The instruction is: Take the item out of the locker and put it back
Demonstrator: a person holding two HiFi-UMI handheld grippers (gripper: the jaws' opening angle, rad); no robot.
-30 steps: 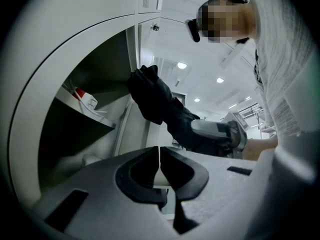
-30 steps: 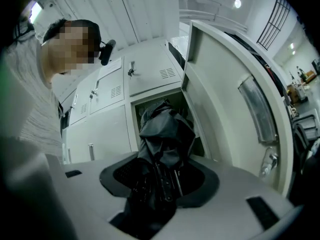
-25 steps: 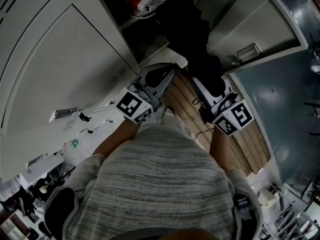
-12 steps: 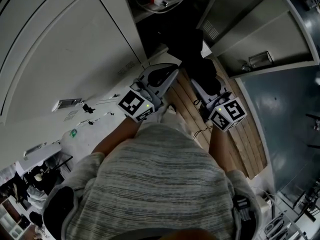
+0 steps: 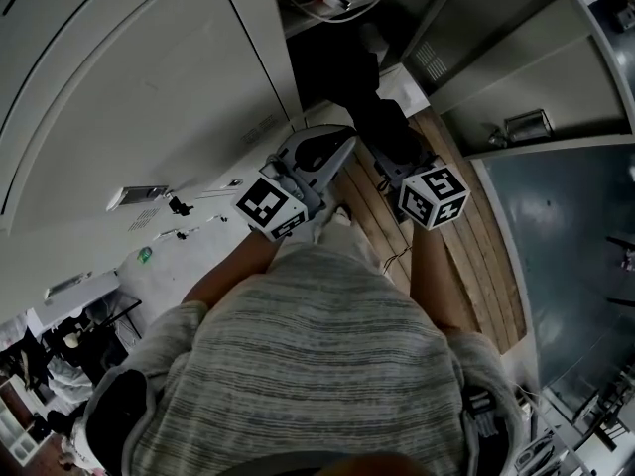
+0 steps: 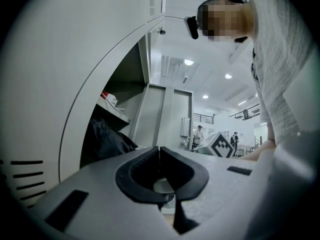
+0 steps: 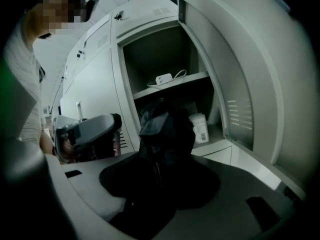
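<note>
**Two grippers at the open locker, black bundle in the right one**

Tall pale-grey metal lockers (image 5: 149,97) fill the view, and one compartment (image 7: 165,54) stands open with its louvred grey door (image 7: 240,84) swung wide. A strip of pale wooden planking (image 5: 476,266) runs along the floor below.

The crumpled black fabric item (image 7: 167,129) hangs at the mouth of the lower compartment, reaching from the dark opening down to the right gripper (image 7: 160,176). That gripper's jaws are clamped on the fabric, which fills the gap between them. The left gripper (image 6: 159,156) is beside it, jaws together with nothing in them, pointing level at the locker front.

Judging by this, the item is in hand and roughly at the threshold. Whether it is on its way out or going back in cannot be told, so at least the final placing inside and the release remain.

A white plastic bottle (image 7: 200,128) stands on the compartment floor; its label carries print too small to read. A small white charger with cable (image 7: 164,78) lies on the shelf above, with no legible brand.
</note>
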